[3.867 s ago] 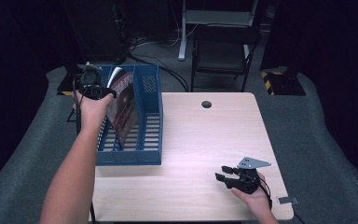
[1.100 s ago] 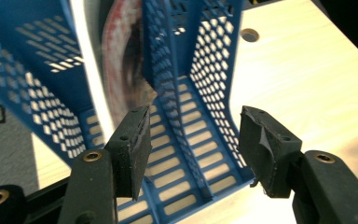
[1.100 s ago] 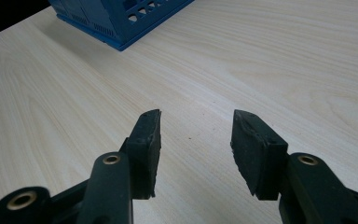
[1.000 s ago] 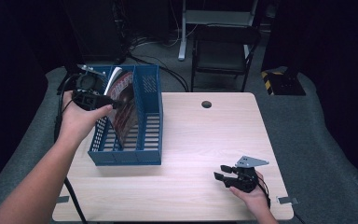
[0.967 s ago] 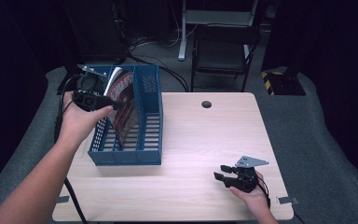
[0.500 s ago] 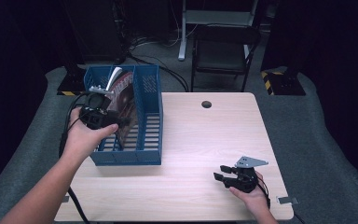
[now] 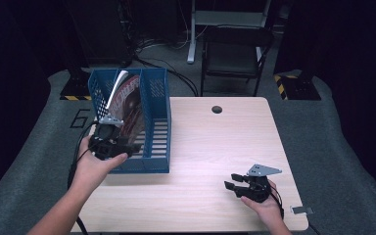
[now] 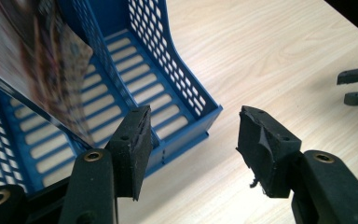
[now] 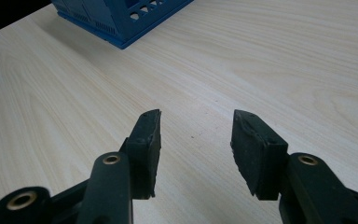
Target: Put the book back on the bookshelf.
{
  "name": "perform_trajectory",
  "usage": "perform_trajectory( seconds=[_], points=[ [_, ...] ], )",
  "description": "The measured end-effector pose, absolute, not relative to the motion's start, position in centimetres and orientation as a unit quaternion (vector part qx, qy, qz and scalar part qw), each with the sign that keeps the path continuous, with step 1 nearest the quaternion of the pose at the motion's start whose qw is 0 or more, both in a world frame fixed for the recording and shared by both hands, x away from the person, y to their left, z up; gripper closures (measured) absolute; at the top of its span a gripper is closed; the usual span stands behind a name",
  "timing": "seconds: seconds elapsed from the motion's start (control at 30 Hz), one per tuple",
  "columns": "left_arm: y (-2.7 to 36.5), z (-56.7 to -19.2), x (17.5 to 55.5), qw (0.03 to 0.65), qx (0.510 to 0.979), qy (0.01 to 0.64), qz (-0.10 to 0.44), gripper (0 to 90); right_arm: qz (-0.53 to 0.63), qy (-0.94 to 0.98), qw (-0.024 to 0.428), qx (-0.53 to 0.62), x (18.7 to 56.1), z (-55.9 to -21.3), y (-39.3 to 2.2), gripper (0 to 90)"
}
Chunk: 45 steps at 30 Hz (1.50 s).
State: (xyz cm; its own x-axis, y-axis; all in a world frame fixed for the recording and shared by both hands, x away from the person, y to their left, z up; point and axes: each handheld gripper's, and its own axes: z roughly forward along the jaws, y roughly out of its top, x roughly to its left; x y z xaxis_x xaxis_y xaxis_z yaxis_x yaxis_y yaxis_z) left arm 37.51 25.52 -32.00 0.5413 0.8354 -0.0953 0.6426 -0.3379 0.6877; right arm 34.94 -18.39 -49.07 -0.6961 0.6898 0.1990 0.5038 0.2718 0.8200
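The magazine stands on edge in the blue rack, leaning in the rack's left bay with its top page curling over the rim. In the left gripper view its cover slants across the slotted floor, clear of the pads.

The left gripper hangs at the rack's near left corner, jaws apart and holding nothing; through them the rack's front wall and bare table show. The right gripper rests on the table well to the right of the rack, near the front edge, jaws likewise apart and empty over plain wood.

To my eye the filing step looks done: the magazine is in its bay and the left hand is off it. What follows, I'd judge, is bringing that hand clear of the rack without catching the corner or the cable, or, if the magazine should sit straighter, a light nudge on its upper edge toward the divider.
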Motion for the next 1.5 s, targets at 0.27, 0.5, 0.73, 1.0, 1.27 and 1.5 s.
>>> perform_trajectory(
  seconds=[0.27,0.5,0.73,1.0,1.27,1.5],
  points=[
    [25.4,-35.2,36.7,0.334,0.812,0.461,0.127,44.6,0.473,0.791,0.099,0.376,34.9,-49.1,-18.3,52.4],
    [25.7,-36.9,35.5,0.344,0.798,0.480,0.123,44.6,0.472,0.791,0.098,0.377,34.9,-49.1,-18.4,52.4],
    [26.5,-38.9,34.6,0.352,0.783,0.502,0.106,44.6,0.472,0.792,0.101,0.374,34.9,-49.0,-18.5,52.4],
    [27.1,-41.2,33.8,0.344,0.777,0.516,0.105,44.6,0.472,0.792,0.099,0.374,34.8,-49.0,-18.4,52.4],
    [27.0,-43.5,33.1,0.334,0.777,0.523,0.109,44.5,0.471,0.794,0.098,0.372,34.8,-49.0,-18.4,52.3],
    [27.1,-45.9,32.7,0.343,0.773,0.524,0.103,44.5,0.470,0.794,0.097,0.373,34.8,-49.0,-18.4,52.3]
  ],
)
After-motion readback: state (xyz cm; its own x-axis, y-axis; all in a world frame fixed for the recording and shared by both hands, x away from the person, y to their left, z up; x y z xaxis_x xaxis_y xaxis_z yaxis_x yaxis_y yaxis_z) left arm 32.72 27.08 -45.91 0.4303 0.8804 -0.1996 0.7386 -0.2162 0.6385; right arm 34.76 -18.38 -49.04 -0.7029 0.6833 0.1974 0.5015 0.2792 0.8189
